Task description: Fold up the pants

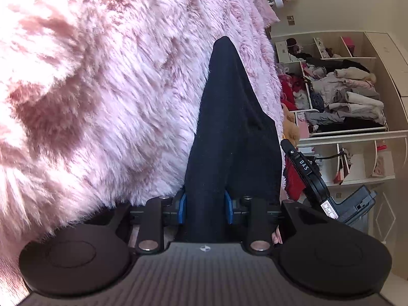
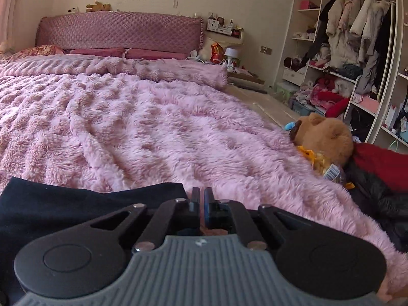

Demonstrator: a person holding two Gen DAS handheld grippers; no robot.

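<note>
both wrist views close over the same pink blanket (image 2: 158,127)

Left gripper (image 1: 205,207) clamped on cloth, right gripper (image 2: 202,199) nearly closed

Ahead of your right fingers spread the bed's shaggy pink blanket (image 2: 158,127). The black pants (image 2: 63,204) lay on it just left of those fingers, a brown teddy bear (image 2: 323,137) at its edge to their right.
</note>
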